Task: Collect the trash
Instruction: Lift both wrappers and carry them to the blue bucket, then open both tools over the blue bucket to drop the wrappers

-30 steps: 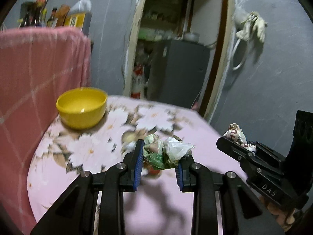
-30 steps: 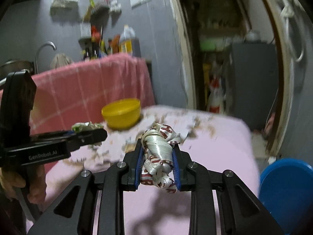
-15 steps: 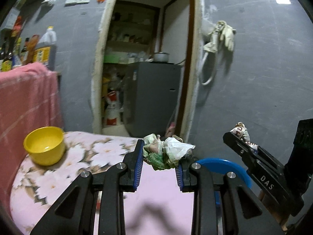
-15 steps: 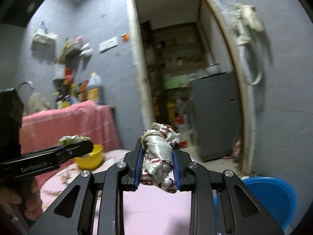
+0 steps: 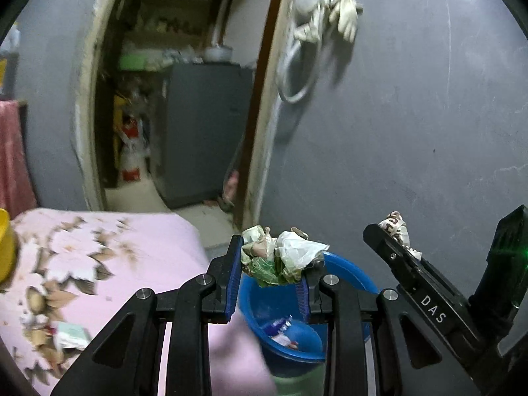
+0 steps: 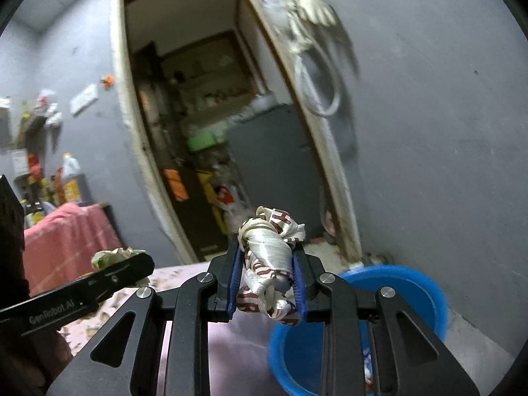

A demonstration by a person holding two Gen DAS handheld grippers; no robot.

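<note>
My left gripper is shut on a crumpled wad of green and white wrappers, held over the near rim of a blue bucket that stands on the floor beside the table. Bits of trash lie in the bucket's bottom. My right gripper is shut on a white wrapper with dark red print, up above the table edge with the blue bucket below and to its right. In the left wrist view the right gripper comes in from the right with its wrapper.
A table with a pink flowered cloth fills the lower left; a small packet lies on it and a yellow bowl sits at its left edge. Behind is a doorway with a grey cabinet. Gloves hang on the grey wall.
Both grippers have swung to the right, away from the table and the yellow bowl, each still holding its trash. The blue bucket has come into view under the left gripper.
</note>
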